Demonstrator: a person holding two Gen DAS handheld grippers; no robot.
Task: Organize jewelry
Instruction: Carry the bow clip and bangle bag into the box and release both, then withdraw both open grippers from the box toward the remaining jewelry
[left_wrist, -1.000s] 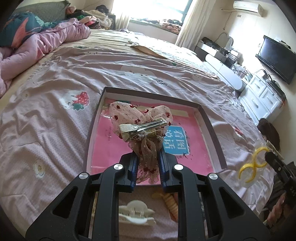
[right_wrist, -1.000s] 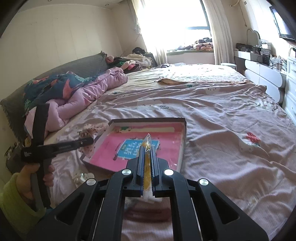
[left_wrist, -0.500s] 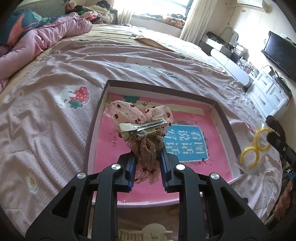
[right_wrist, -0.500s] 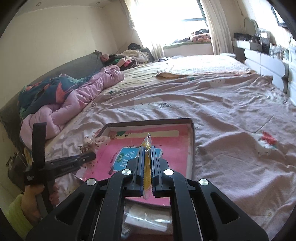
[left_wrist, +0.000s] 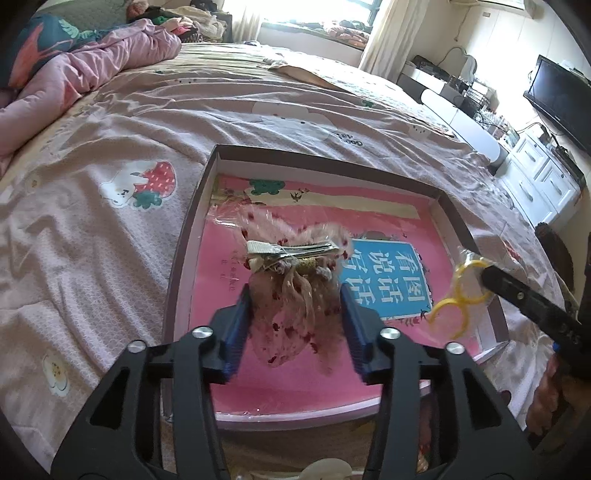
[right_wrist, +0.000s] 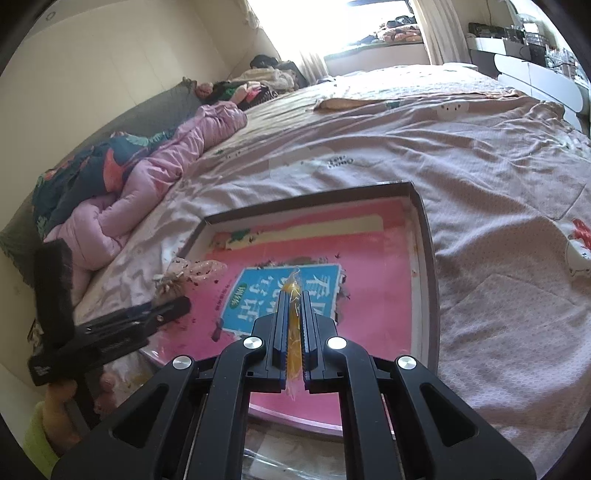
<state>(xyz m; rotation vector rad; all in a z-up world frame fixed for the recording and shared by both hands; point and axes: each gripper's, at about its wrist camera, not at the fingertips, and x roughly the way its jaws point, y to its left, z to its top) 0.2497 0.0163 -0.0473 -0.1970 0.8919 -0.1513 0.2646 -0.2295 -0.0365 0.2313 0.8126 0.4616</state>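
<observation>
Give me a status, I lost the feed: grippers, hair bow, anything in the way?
Left gripper fingers just opened, hair bow loose between them over the box. Right gripper shut on yellow packet. Nothing blocking the box.

Bed (left_wrist: 229, 110) with pale pink printed sheet; shallow open box (left_wrist: 332, 162) with pink book inside sits on it near the front. Bunched pink quilt (left_wrist: 74, 70) at left, tan cloth (left_wrist: 295, 70) far back.
</observation>
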